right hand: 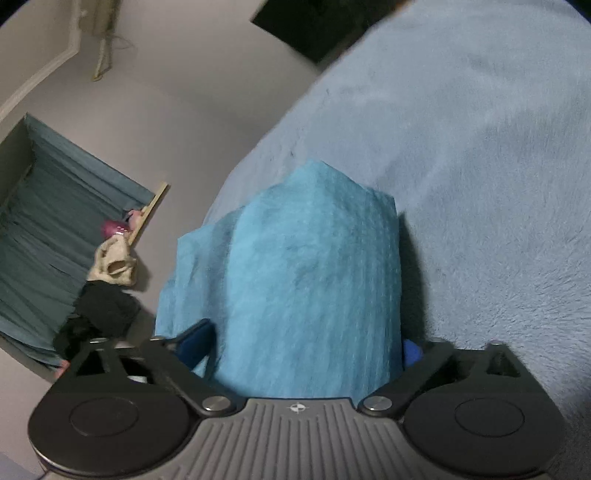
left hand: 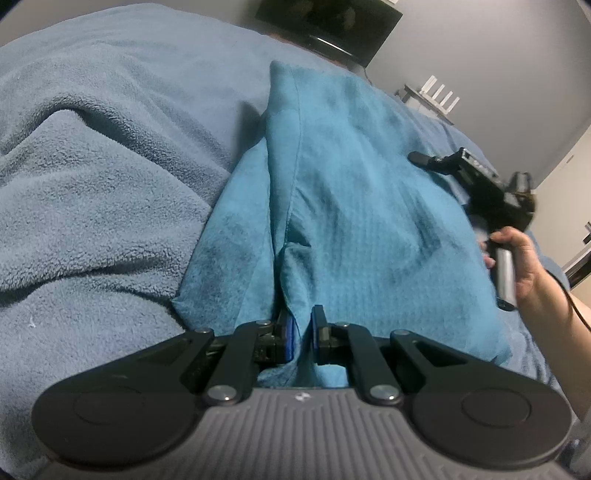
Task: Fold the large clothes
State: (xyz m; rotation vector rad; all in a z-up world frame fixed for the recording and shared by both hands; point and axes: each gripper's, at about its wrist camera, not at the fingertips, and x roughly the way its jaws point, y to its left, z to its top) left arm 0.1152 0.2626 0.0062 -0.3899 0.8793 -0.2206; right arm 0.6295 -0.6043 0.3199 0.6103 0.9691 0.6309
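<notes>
One teal towel-like cloth (left hand: 332, 206) lies in the centre of the left wrist view, on the grey-blue fleece blanket (left hand: 92, 184) that covers the bed. It is already doubled: a hemmed edge runs down its left part and a second layer shows below it at centre left. Folding looks partway done, judging by the layers; the stack is still lumpy and not squared, so at least one more fold and a smoothing seem left.

The left gripper (left hand: 301, 339), bottom centre, is clenched on the near edge of the cloth, with fabric pinched between its blue pads. The right gripper (left hand: 419, 157) shows at the right edge of that view, carried by the person's hand (left hand: 524, 266), lying over the far right side of the cloth. In the right wrist view the right gripper (right hand: 306, 347) stands wide, its pads spread on either side of a raised bulk of the cloth (right hand: 295, 277) at frame centre; the pads do not look to be pressing it, so I read it as released, though blur makes contact hard to judge.

Counts: one cloth, one blanket, two grippers, one hand visible. Background: one dark screen (left hand: 328, 22) at top centre, one white rack-like item (left hand: 432, 98) at upper right, one teal curtain (right hand: 48, 229) at left, and one pale mask-like object (right hand: 112, 262) over dark clothing.
</notes>
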